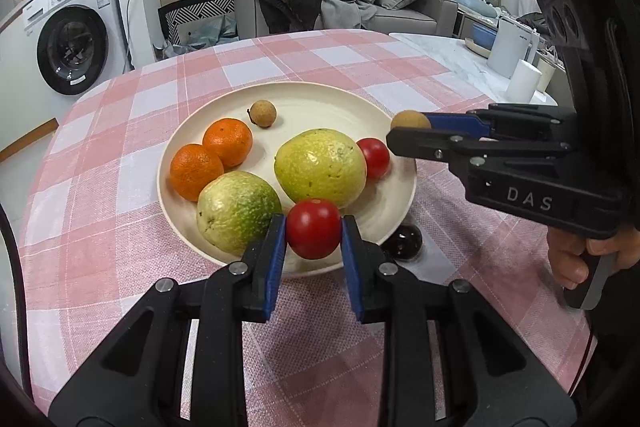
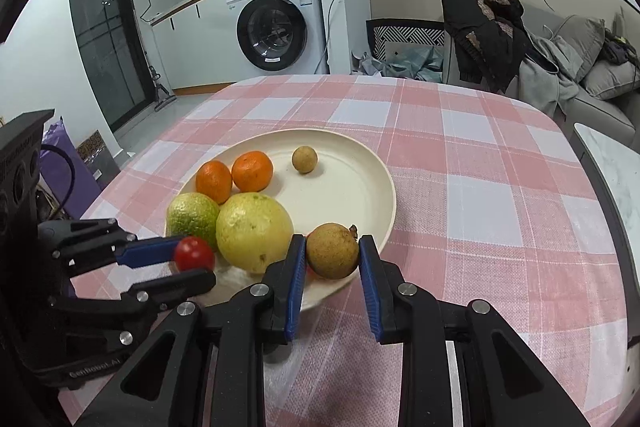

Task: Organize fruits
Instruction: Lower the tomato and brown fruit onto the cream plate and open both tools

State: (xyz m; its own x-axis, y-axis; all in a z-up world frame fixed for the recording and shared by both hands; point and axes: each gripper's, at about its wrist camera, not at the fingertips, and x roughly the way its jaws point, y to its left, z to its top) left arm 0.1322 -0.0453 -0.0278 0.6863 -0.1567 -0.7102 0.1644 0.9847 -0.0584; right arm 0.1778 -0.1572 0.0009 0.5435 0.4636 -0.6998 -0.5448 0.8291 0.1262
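The left gripper (image 1: 314, 229) was clamped on a cherry tomato (image 1: 313, 228), its blue pads pressed to either side, holding it just over the near rim of the cream plate (image 1: 394, 205). The right gripper (image 2: 332, 251) was likewise closed on a brown longan (image 2: 332, 251), poised above the plate's near right edge.

Both fruits appeared to be mid-delivery, so the step in hand was probably placing. The next move likely called for lowering each fruit onto bare plate and easing the jaws apart gently, since round fruit would roll.

Already on the plate lay two green guavas (image 1: 320, 167), two mandarins (image 1: 228, 142), a second tomato (image 1: 374, 157) at the right and another longan (image 1: 263, 113) at the far side. A dark round fruit (image 1: 403, 242) sat on the checked tablecloth (image 1: 120, 187), touching or just beside the plate's near right rim.

That dark fruit was half hidden by the rim, and its kind was hard to tell. The second tomato was almost wholly masked in the right wrist view.
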